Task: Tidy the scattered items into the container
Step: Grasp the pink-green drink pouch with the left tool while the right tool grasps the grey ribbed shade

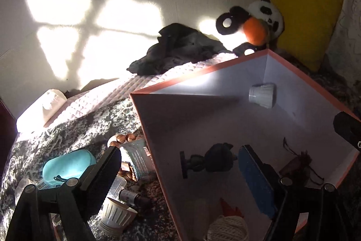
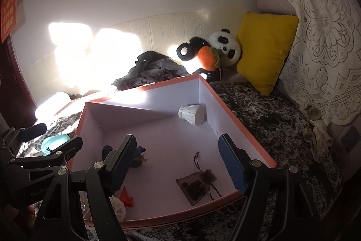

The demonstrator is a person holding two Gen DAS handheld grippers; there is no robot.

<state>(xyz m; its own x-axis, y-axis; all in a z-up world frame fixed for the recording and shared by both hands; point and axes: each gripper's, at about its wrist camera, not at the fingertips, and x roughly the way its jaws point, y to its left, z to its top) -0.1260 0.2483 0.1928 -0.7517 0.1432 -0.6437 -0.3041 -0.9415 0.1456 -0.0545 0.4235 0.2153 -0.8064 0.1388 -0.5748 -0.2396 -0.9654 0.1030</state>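
- Pink-rimmed box (image 2: 237, 119) sitting on bed (image 2: 282, 128), holding a tipped white cup (image 2: 193, 114), mesh pouch (image 2: 196, 186), dark figurine (image 1: 209, 159), yarn ball (image 1: 227, 229).
- Second cup (image 1: 116, 216), teal case (image 1: 67, 166) lying outside.
- Left hand-held gripper (image 1: 180, 171) and right hand-held gripper (image 2: 178, 157) both gaping wide, holding nothing.

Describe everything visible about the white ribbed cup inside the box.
The white ribbed cup is small, with vertical ridges outside; it looks ceramic or plastic. It lies tipped on its side in the far corner of the box, by the walls, mouth toward the right wrist camera, showing nothing inside. Neither gripper touches it.
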